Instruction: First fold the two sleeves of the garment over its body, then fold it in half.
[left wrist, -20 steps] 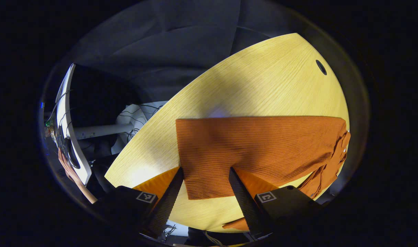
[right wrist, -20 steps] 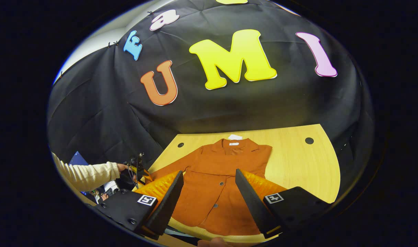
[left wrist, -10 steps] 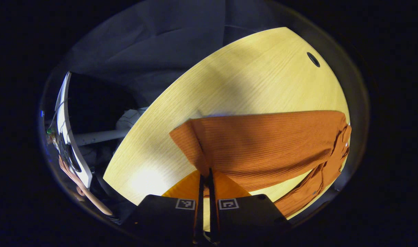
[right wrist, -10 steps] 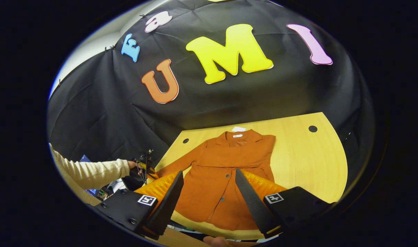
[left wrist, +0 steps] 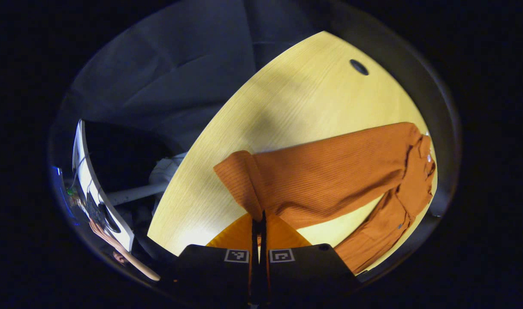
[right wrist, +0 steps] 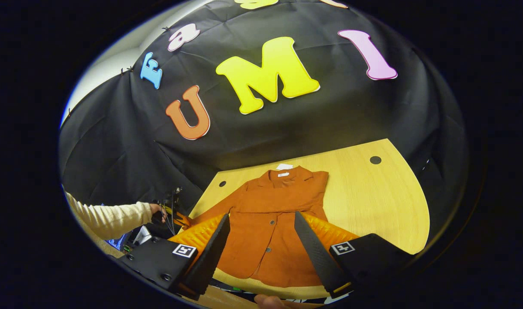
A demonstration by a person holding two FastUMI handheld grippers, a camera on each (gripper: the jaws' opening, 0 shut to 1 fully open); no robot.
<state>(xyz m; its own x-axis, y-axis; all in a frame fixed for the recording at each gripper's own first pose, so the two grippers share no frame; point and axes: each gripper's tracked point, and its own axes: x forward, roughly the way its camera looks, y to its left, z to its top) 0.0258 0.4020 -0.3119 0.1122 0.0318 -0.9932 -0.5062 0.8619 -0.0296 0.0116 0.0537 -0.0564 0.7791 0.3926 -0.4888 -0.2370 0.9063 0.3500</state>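
Note:
A rust-orange buttoned garment (right wrist: 274, 214) lies face up on the wooden table (right wrist: 373, 201), collar toward the wall. In the left gripper view its ribbed sleeve (left wrist: 330, 171) stretches across the table, and my left gripper (left wrist: 258, 223) is shut on the cuff end, which is lifted and curled over. In the right gripper view that same gripper shows far off at the left sleeve's end, held by a hand (right wrist: 158, 210) in a cream sleeve. My right gripper (right wrist: 261, 240) hovers open above the garment's hem with nothing between its fingers.
The table has round cable holes (right wrist: 375, 160) (left wrist: 358, 67) near its far corners. A white desk edge with cables (left wrist: 89, 180) stands off the table's left side. The black cloth wall (right wrist: 287, 124) rises behind the table.
My left gripper went from open around the cuff to shut on it, then lifted and drew the sleeve end up. My right gripper stayed open, drifting slightly over the hem.

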